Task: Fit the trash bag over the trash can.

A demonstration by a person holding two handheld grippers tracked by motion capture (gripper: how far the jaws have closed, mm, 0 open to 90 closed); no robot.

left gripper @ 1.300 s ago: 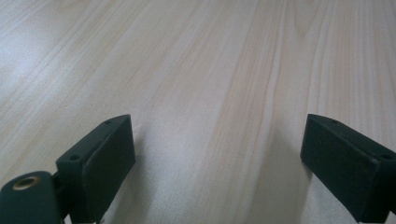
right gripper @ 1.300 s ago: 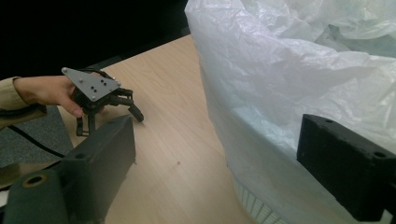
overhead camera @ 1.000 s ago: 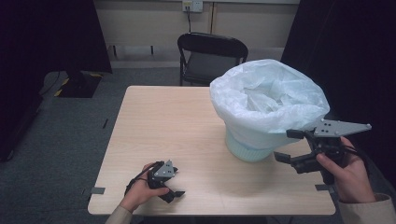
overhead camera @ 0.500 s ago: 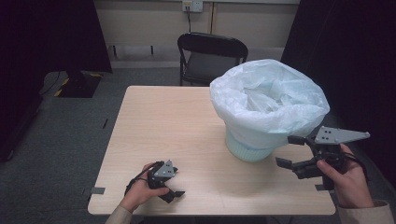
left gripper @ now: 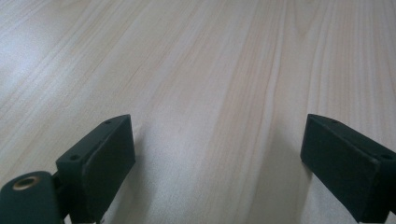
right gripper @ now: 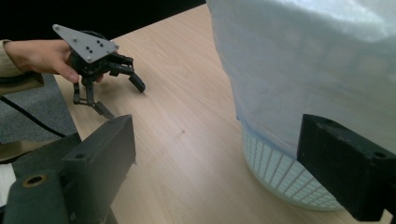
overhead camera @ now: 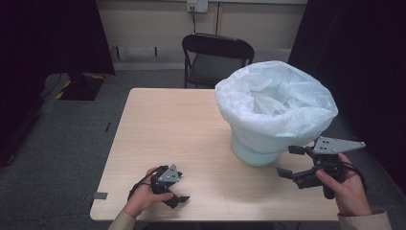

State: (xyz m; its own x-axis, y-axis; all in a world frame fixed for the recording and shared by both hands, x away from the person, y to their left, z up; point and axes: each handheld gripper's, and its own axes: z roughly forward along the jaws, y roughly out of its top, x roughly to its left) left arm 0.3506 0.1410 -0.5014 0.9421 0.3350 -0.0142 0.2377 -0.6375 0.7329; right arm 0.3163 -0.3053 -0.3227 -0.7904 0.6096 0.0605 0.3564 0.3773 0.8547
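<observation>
Lined bin on the worktop [overhead camera: 158,124], with both tongs idle beside it.

The bin liner [overhead camera: 275,103] drapes over the pale basket [overhead camera: 253,155] at the worktop's right half, rim turned down, I judge, to keep the bag seated. I hold the right tongs [overhead camera: 290,162] just beside the basket's base, jaws spread wide on nothing, ready to reach the plastic. The left tongs [overhead camera: 178,189] rest low at the near edge, likewise wide apart and empty, well clear.

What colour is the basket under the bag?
Pale mint-green lattice basket, clearest in the right gripper view.
</observation>
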